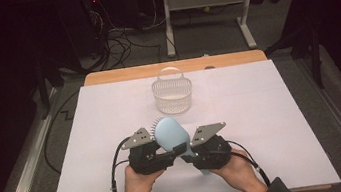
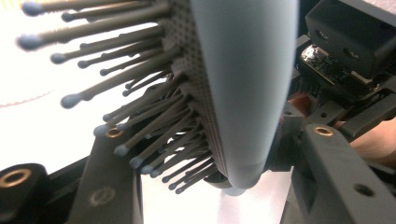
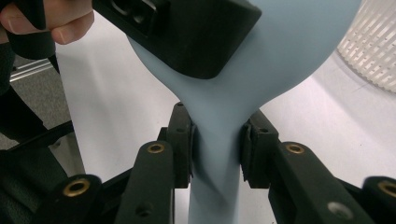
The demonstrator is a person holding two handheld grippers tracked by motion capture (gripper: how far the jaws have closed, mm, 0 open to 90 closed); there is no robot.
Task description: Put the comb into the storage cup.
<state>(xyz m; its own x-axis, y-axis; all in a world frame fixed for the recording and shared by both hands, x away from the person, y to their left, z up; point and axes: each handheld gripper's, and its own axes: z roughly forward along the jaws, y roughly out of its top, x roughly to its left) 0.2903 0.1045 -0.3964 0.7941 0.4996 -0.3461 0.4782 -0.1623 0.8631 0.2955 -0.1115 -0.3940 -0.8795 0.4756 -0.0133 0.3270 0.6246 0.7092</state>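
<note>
Two grippers meet at the near middle of the white table [image 1: 272, 112], and you hold a light blue hairbrush [image 1: 171, 133] up between them. Your right gripper [image 3: 215, 147] has its jaws squeezed tight on the brush's neck, just above the handle. Your left gripper [image 2: 205, 154] has its jaws around the brush head, bristles on one side, though I cannot tell if they press it; a white basket [image 1: 172, 93] stands farther back.

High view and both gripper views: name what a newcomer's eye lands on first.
First, the pale blue hairbrush lifted above the near middle of the white table, its handle clamped between the right gripper jaws. The left gripper meets the brush head, bristles over one jaw. Behind stands a white slatted basket.
</note>
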